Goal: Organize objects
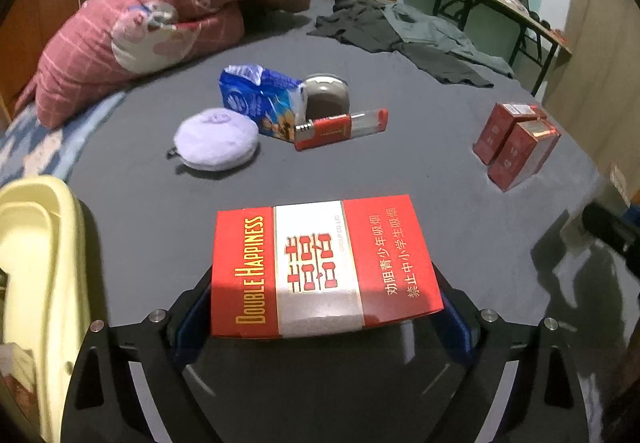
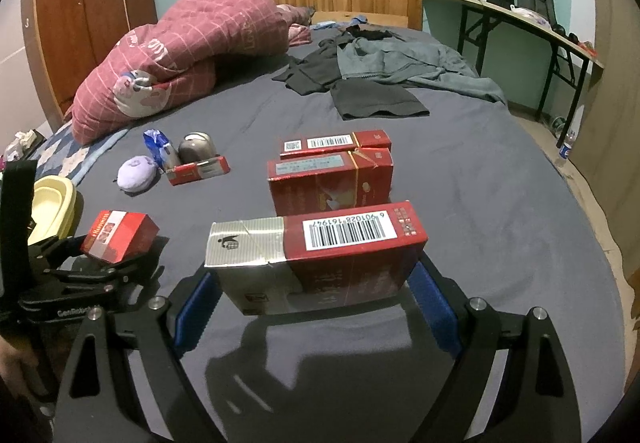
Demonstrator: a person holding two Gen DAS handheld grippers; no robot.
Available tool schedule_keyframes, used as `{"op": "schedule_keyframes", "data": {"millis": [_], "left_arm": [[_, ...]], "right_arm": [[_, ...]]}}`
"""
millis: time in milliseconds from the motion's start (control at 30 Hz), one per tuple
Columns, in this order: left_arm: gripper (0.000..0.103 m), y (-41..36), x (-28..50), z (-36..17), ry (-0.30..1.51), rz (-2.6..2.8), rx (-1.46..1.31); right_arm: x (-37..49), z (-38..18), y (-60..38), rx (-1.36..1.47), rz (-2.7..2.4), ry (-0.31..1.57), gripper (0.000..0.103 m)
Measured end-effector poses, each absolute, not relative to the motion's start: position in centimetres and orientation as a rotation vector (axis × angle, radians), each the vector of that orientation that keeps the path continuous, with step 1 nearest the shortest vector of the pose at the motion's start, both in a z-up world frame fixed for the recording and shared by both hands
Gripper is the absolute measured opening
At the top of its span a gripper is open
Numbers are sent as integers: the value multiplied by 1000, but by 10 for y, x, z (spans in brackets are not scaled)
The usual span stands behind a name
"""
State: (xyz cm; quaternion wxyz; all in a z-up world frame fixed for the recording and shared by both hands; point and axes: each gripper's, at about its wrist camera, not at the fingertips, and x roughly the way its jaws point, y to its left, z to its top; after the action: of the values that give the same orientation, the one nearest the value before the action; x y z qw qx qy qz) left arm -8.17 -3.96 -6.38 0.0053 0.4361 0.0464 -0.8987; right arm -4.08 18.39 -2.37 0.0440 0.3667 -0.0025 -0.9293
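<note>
I have a pack in each tool. My left gripper (image 1: 326,307) is clamped on the Double Happiness pack (image 1: 324,267), held face-up above the grey bedsheet (image 1: 460,211). My right gripper (image 2: 316,307) grips a dark red pack (image 2: 320,255) by its ends, barcode up, just short of the two red packs (image 2: 332,171) standing side by side at twelve o'clock. I judge this the gathering step: cigarette packs into one group. Next I need to set the right pack down flush beside that pair, then bring the left one over. The lighter (image 1: 340,129) and tissues (image 1: 260,99) cluster sits at eleven o'clock, untouched.
</note>
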Motion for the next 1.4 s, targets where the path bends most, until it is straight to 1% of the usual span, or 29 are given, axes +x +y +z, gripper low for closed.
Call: {"op": "schedule_keyframes", "data": {"millis": [133, 233, 367, 433, 567, 767, 967, 1400], "left_arm": [[93, -38, -66, -52, 77, -2820, 1319], [93, -39, -54, -39, 77, -2840, 1283], [93, -38, -33, -16, 75, -2882, 1211], [93, -37, -21, -3, 72, -2905, 1168], [93, -34, -7, 14, 70, -2944, 1113], [93, -32, -1, 16, 88, -2949, 1123], [93, -31, -2, 18, 102, -2947, 1128], [93, -37, 2, 24, 129, -2940, 1124]], "right_arm": [[-37, -18, 184, 1115, -2848, -25, 89], [-29, -12, 185, 1112, -2848, -57, 89], [-11, 7, 189, 1057, -2889, -49, 89], [0, 18, 196, 1023, -2915, -91, 89], [13, 23, 206, 1011, -2952, -114, 89], [13, 19, 216, 1078, -2956, -136, 89], [19, 32, 215, 1048, -2969, -147, 89], [26, 37, 195, 1070, -2943, -84, 89]]}}
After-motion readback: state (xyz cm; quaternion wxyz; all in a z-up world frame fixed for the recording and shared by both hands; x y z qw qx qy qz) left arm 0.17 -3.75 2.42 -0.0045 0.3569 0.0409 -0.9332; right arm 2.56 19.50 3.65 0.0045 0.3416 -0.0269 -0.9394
